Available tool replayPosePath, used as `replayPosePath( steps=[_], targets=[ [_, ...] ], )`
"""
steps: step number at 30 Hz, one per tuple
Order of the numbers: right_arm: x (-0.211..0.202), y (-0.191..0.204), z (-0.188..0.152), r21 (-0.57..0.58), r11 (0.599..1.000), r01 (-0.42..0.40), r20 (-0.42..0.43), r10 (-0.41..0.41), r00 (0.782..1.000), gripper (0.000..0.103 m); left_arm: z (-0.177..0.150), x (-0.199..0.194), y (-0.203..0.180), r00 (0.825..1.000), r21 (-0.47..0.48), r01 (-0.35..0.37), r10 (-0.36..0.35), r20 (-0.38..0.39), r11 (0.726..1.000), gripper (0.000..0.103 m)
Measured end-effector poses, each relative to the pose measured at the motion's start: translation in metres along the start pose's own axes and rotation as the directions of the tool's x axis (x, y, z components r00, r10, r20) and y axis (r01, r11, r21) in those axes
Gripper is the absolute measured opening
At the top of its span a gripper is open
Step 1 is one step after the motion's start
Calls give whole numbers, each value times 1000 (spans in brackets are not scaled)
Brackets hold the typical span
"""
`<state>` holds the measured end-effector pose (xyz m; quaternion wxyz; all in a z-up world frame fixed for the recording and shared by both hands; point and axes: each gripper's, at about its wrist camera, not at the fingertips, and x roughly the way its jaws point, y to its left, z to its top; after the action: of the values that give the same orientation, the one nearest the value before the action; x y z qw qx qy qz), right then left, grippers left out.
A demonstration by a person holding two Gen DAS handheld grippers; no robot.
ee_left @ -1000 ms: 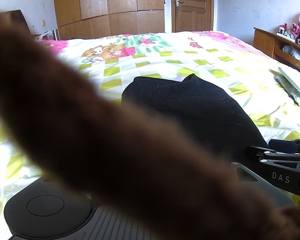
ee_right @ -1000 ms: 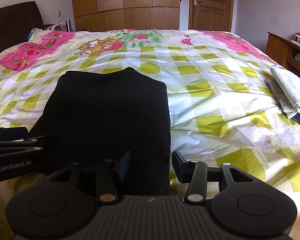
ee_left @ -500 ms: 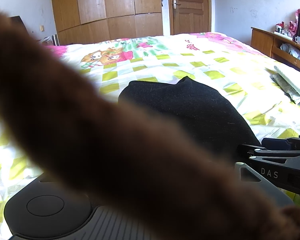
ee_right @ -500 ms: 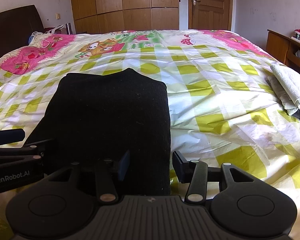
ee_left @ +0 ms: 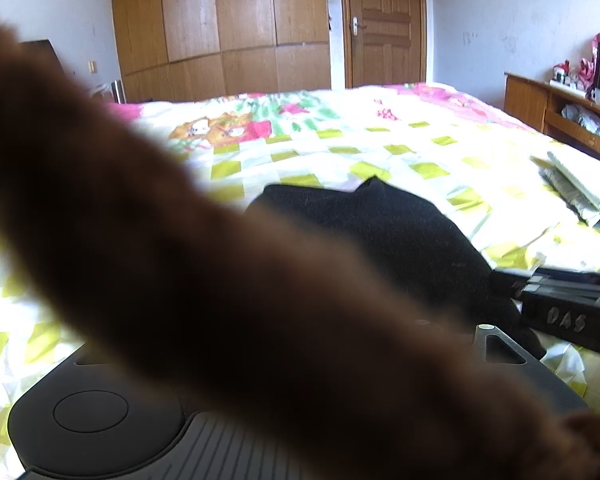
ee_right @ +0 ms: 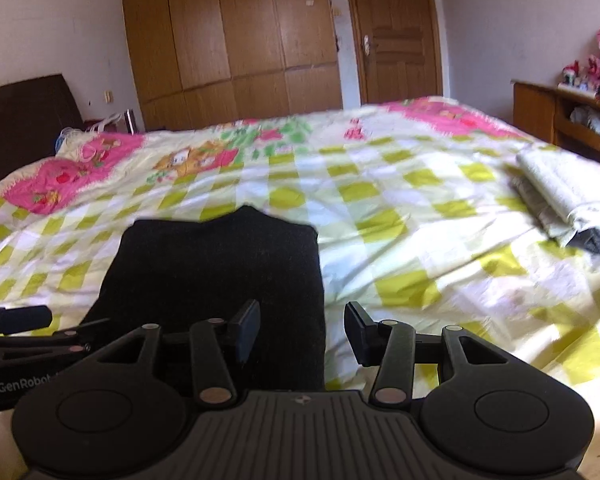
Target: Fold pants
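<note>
Folded black pants lie lower centre; right gripper open at their right edge. Left gripper: state indeterminable.

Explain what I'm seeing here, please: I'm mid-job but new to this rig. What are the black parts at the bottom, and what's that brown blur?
There is no robot arm. A person holds two hand grippers, each with a fisheye camera looking forward along its fingers, so each picture shows its own gripper at the bottom edge.

In the right wrist view, the right gripper is open and holds nothing; its fingers straddle the right edge of the black pants, which lie on the checked bedspread. The left gripper pokes in from the left.

In the left wrist view, a blurred brown furry thing, too close to identify, hides that gripper's fingers, so I cannot tell if it is open. A pile of folded cloth lies at the right of the bed.
</note>
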<state>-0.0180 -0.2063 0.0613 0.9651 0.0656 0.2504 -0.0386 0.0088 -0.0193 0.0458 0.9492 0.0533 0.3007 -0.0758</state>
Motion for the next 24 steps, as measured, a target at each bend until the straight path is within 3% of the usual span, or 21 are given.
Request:
replayPosePath(
  steps=[4, 9, 12, 17, 24],
  targets=[
    [-31, 13, 1, -82, 995, 58, 226, -38, 973, 58, -1, -10, -1, 997, 14, -15, 13, 74, 1000, 80],
    [-33, 22, 3, -121, 991, 52, 272, -17, 962, 58, -2, -17, -2, 992, 34, -21, 17, 126, 999, 80],
    [-24, 19, 4, -112, 993, 38, 227, -12, 974, 58, -1, -16, -2, 991, 29, -15, 11, 131, 999, 82],
    [0, 8, 3, -42, 999, -19, 38, 21, 999, 58, 0, -7, 0, 997, 5, 20, -20, 80, 1000, 85],
    [10, 12, -2, -49, 999, -16, -142, 9, 990, 59, -5, -3, -4, 999, 15, 21, -22, 34, 1000, 90]
  ],
)
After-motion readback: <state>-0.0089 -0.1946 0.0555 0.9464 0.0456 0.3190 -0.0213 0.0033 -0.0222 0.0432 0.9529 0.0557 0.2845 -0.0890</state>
